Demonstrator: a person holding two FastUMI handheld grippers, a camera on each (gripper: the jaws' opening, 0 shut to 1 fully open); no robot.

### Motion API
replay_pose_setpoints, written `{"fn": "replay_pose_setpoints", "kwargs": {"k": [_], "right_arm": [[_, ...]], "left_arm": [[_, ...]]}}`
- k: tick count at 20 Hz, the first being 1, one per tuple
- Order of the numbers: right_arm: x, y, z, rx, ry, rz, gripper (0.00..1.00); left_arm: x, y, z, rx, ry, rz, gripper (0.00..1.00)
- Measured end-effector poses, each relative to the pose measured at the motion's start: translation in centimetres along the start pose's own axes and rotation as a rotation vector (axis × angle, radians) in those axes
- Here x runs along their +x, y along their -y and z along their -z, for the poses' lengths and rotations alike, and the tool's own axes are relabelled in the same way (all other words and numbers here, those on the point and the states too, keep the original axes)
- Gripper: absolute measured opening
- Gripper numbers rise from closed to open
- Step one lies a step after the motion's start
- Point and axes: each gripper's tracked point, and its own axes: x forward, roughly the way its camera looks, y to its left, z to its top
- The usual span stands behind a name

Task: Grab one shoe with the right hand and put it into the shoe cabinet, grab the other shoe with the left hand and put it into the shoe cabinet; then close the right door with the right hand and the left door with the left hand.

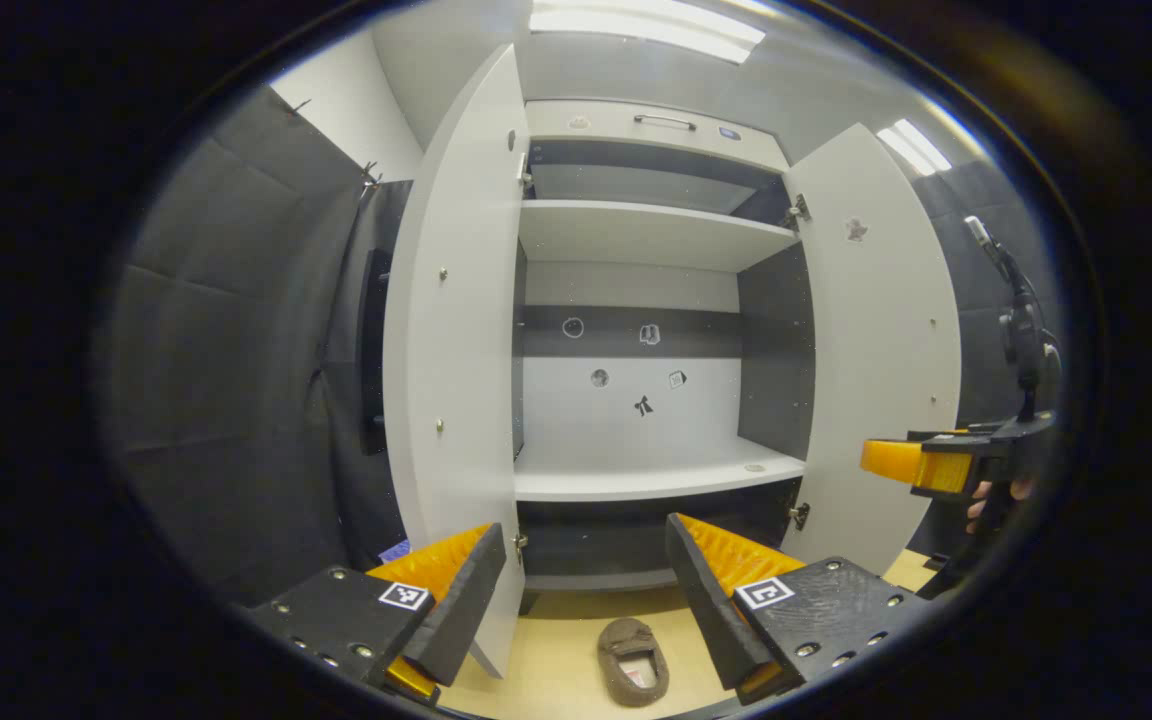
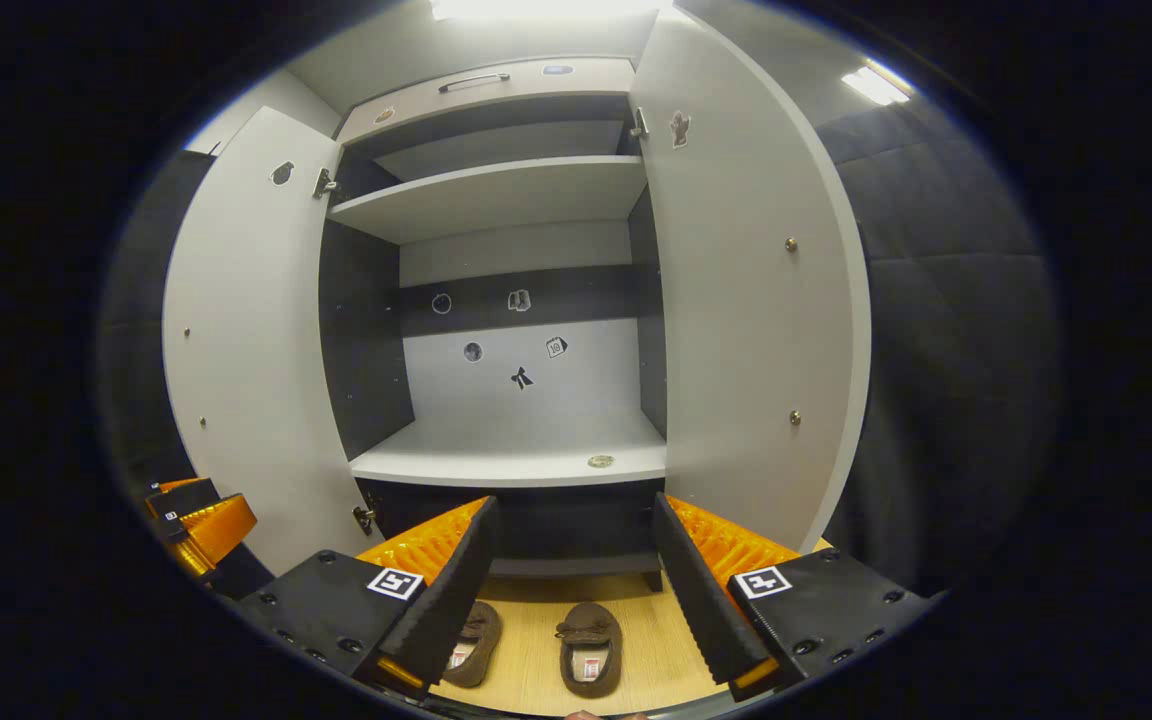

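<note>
In the left gripper view, the left door (image 1: pixel 451 340) of the shoe cabinet (image 1: pixel 651 300) stands swung fully open at the left. The left gripper (image 1: pixel 586 590) sits at the bottom of that view with its fingers spread apart and nothing between them. Beyond the fingers, one brown shoe (image 1: pixel 633 661) lies on the wooden floor (image 1: pixel 556 670) in front of the cabinet base, toe toward the cabinet. The cabinet interior shows an upper shelf (image 1: pixel 651 232) and a lower shelf (image 1: pixel 656 475), both bare, with small stickers on the back panel (image 1: pixel 626 400). The right door (image 1: pixel 881 340) is also open. At the far right, the right gripper (image 1: pixel 901 460) is held up in a hand (image 1: pixel 986 500), level with the lower shelf and beside the right door.

In the right gripper view, the left gripper (image 2: pixel 201 530) appears at the far left, near the foot of the open left door (image 2: pixel 246 340). The right gripper (image 2: pixel 571 590) has its fingers set wide apart, empty. Two shoes rest side by side on the floor (image 2: pixel 656 640) just before the cabinet: the left shoe (image 2: pixel 474 645) is partly hidden behind the left-hand finger, and the right shoe (image 2: pixel 591 648) lies in the gap between the fingers, untouched. The right door (image 2: pixel 756 300) stands open at the right.
</note>
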Motion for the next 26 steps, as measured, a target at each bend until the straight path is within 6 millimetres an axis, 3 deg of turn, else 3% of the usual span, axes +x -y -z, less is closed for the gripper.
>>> {"fn": "replay_pose_setpoints", "kwargs": {"k": [3, 8, 13, 20, 26], "right_arm": [[1.8, -0.2, 2.5, -0.013, -0.05, 0.007, 0.95], [4.1, -2.3, 9.5, -0.084, -0.206, -0.038, 0.98], [5.8, -4.2, 17.4, -0.057, -0.384, -0.114, 0.98], [9.2, -3.7, 25.5, 0.066, -0.603, -0.079, 0.96], [9.4, -3.3, 31.9, 0.049, -0.744, -0.077, 0.96]], "left_arm": [[-0.2, 0.1, 0.1, -0.001, -0.001, 0.011, 0.94], [-0.3, -0.3, 0.5, 0.027, -0.006, 0.007, 0.95], [-0.7, 0.4, 2.2, -0.006, -0.051, 0.03, 0.94], [-1.2, 0.9, 4.6, 0.013, -0.102, 0.031, 0.94], [-1.3, 0.5, 5.5, -0.02, -0.122, -0.008, 0.95]]}}
